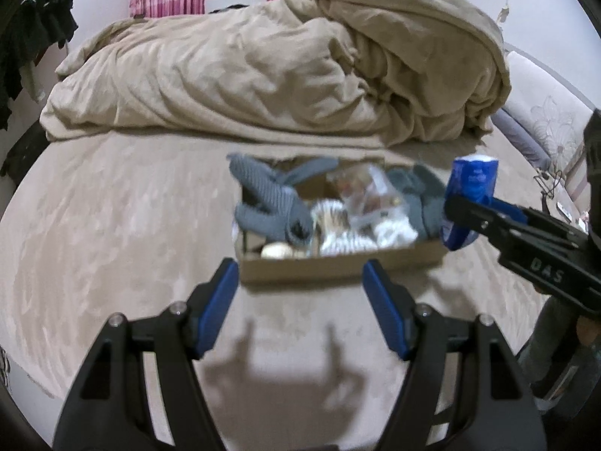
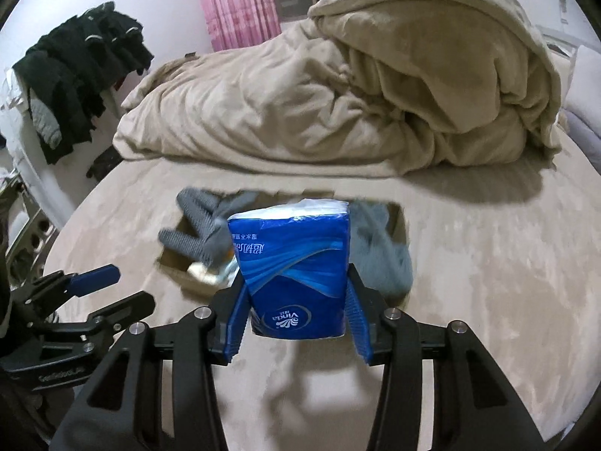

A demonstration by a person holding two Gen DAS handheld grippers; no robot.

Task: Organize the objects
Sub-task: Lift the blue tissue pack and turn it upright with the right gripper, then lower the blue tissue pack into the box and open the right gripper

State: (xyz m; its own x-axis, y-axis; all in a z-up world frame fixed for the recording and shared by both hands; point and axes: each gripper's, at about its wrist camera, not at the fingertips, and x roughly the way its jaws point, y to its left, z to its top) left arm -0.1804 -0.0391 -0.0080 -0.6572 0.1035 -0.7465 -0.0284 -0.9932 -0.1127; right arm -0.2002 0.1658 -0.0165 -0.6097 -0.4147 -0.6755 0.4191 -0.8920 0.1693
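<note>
From the left wrist, the left gripper hangs spread and empty over the bed, with the box straight ahead and just beyond its fingertips. The right gripper reaches in from the right, pinching the tissue pack beside the box's right end. From the right wrist, the right gripper clamps the pack, long axis upright; the box lies directly ahead behind it, so the right hand looks likelier to place it.
</note>
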